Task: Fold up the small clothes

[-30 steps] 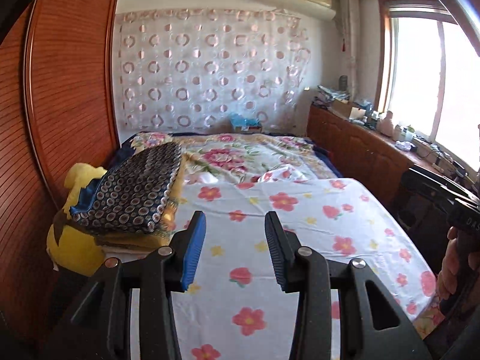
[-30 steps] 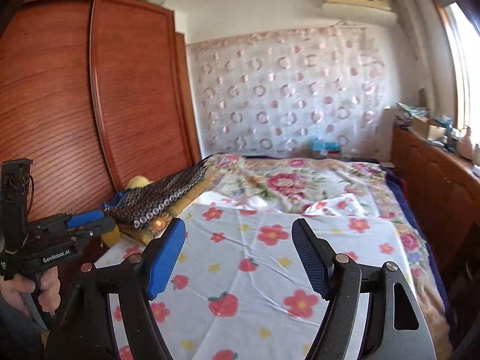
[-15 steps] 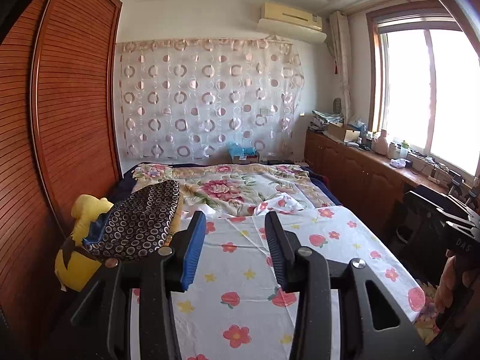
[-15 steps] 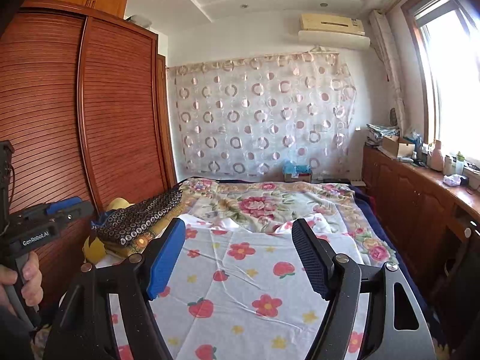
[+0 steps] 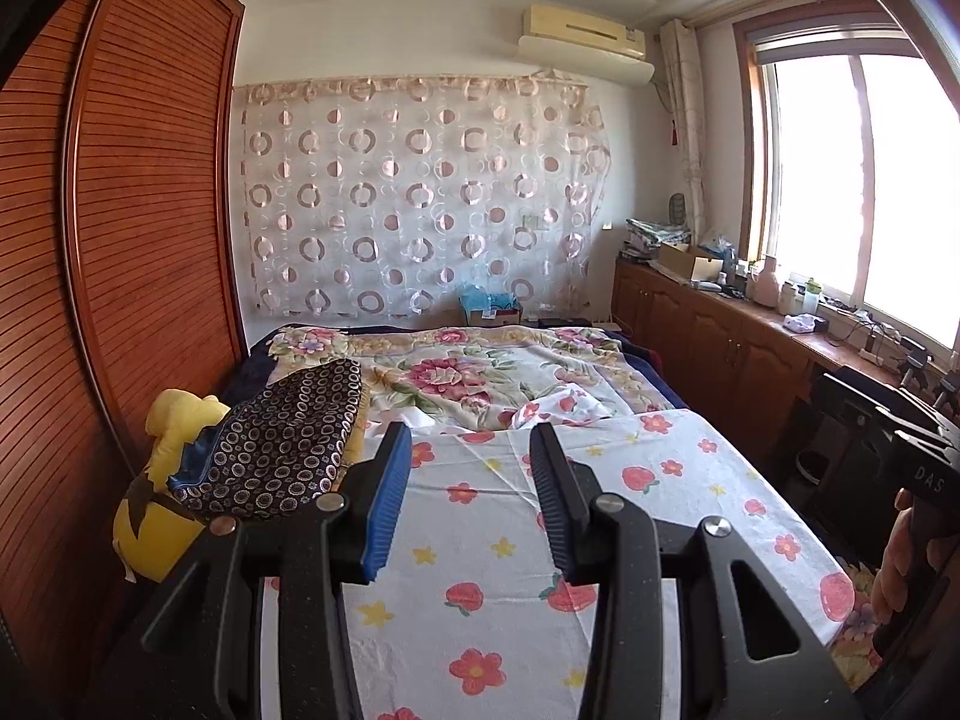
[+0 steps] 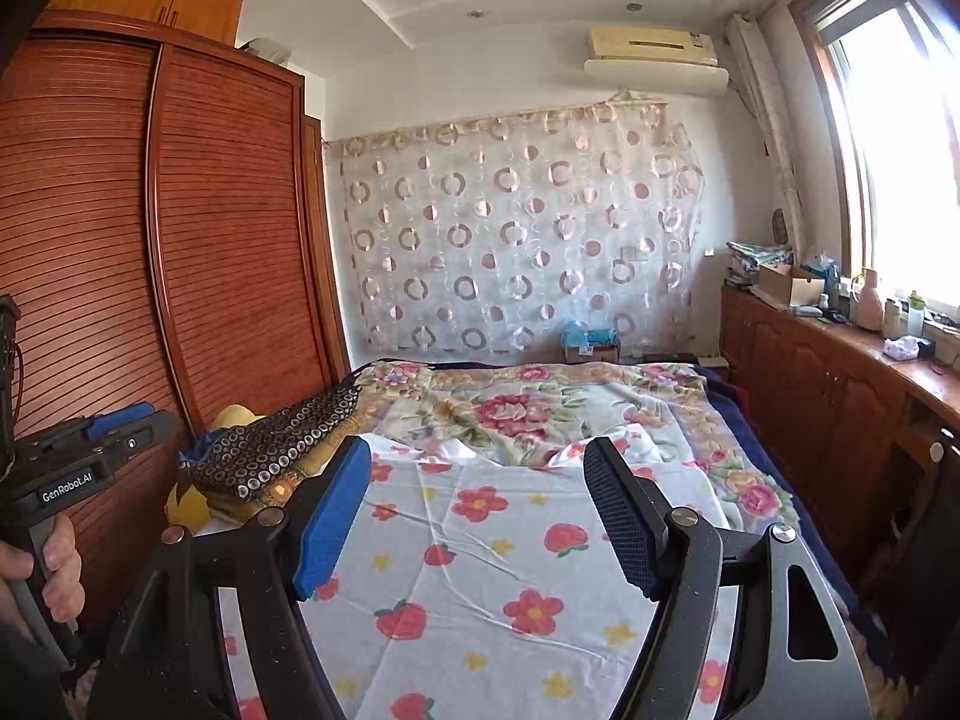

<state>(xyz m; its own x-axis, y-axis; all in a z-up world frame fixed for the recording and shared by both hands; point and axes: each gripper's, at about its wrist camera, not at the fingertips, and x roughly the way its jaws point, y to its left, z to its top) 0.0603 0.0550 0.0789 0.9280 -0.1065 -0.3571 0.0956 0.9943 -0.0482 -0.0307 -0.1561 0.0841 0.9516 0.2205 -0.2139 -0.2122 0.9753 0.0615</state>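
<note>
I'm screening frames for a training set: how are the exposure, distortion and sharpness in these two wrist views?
Left wrist view: the window is blown out white, the wardrobe bows from fisheye distortion, and the strawberry cloth stays sharp. Right wrist view: window glare washes the right edge, dark vignette fills the corners, and the cloth shows no motion blur.

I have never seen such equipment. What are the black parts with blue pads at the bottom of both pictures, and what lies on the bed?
They are two hand-held claws, one in each of a person's hands, each with a camera looking along its fingers. One picture comes from the left claw, the other from the right claw. Both are open and hold nothing. On the bed lies a white cloth with flowers and strawberries. At the left, a dark ring-patterned cloth rests on a yellow soft toy.
</note>
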